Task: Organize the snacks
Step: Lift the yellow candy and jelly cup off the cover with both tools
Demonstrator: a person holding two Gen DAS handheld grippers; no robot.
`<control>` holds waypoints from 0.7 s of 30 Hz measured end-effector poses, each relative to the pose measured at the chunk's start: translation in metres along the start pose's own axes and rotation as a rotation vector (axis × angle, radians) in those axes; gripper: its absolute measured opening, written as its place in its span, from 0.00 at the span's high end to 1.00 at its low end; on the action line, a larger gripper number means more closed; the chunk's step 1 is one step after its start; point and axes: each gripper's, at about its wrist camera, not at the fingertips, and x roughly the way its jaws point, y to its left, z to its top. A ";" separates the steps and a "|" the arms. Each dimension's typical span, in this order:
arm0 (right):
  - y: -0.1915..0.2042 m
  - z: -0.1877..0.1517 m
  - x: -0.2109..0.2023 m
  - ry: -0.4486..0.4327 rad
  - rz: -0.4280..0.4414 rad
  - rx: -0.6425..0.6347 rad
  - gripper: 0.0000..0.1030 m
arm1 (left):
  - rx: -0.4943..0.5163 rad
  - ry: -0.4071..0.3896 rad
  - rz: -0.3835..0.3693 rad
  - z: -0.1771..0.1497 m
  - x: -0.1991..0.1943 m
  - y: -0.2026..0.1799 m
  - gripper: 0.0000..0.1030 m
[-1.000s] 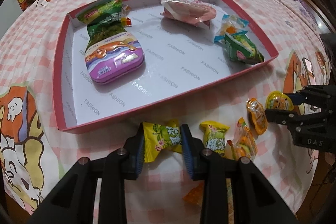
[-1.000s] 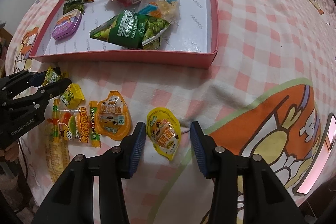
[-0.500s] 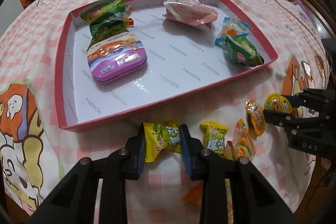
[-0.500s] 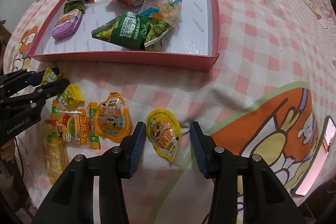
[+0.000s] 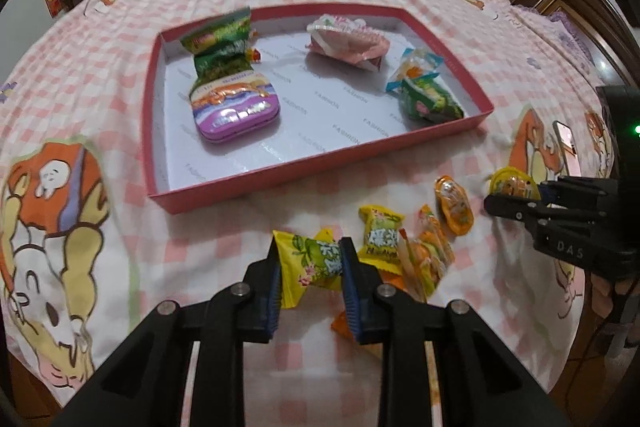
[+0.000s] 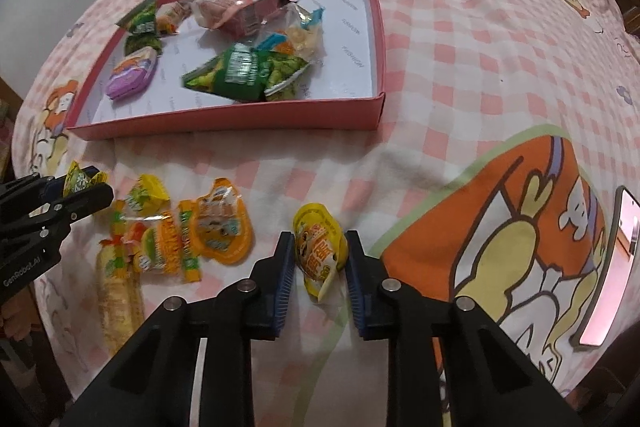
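Observation:
My left gripper is shut on a yellow candy packet and holds it lifted over the cloth, near the front wall of the pink tray. It also shows in the right wrist view. My right gripper is shut on a yellow jelly cup, raised off the cloth; the cup also shows in the left wrist view. The tray holds a purple tin, green packets, and a pink packet.
Loose snacks lie on the checked cloth between the grippers: a yellow candy, an orange jelly cup, an orange-green packet and a long wafer packet. A phone lies at the right. The table edge is close behind.
Both grippers have closed on their snacks and lifted them off the cloth, pulling up and back. The tray now looks smaller and farther in both views.

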 end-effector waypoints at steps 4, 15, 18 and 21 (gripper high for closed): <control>0.003 -0.006 -0.022 -0.026 0.009 -0.041 0.75 | 0.004 -0.015 0.003 -0.001 -0.013 0.003 0.74; 0.030 0.001 -0.031 -0.025 0.053 -0.116 0.75 | 0.013 -0.014 0.006 0.013 -0.027 0.007 0.74; 0.034 0.004 -0.030 -0.007 0.062 -0.118 0.75 | 0.018 0.017 -0.003 0.019 -0.030 0.008 0.74; 0.036 0.008 -0.033 0.005 0.078 -0.119 0.75 | 0.024 0.028 0.003 0.030 -0.035 0.011 0.74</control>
